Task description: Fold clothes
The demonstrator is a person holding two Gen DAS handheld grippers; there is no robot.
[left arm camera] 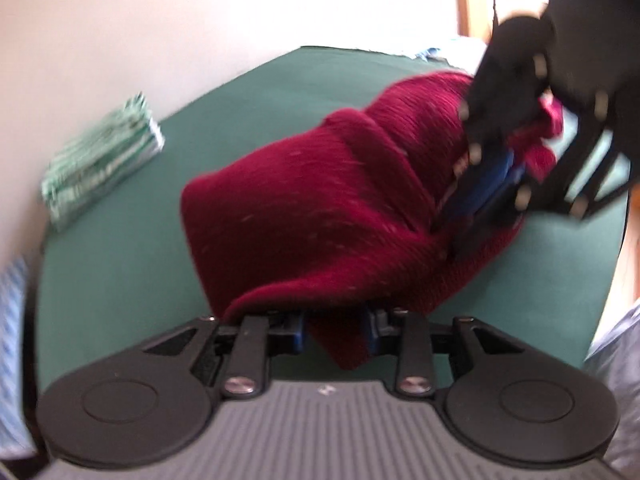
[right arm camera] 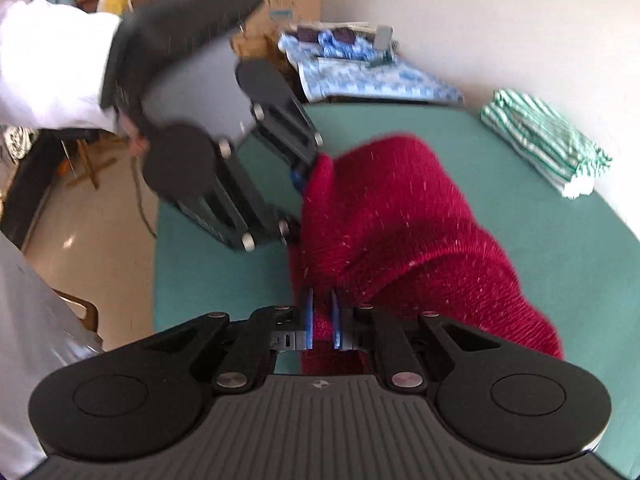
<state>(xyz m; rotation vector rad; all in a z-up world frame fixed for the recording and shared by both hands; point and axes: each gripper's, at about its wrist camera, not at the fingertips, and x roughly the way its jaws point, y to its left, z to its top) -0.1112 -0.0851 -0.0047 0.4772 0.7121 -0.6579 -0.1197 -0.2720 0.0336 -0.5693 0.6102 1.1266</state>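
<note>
One red sweater (left arm camera: 320, 216) is held bunched above the green worktop (left arm camera: 120, 264), pinched by both left tongs (left arm camera: 334, 326) and right tongs (right arm camera: 322, 320). One striped folded cloth (right arm camera: 548, 140) lies apart.

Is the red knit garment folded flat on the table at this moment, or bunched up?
Bunched, not flat: the red garment humps up off the green table, pinched by the left gripper and right gripper.

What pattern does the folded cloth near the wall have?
Green and white stripes; the cloth shows best in the right wrist view.
</note>
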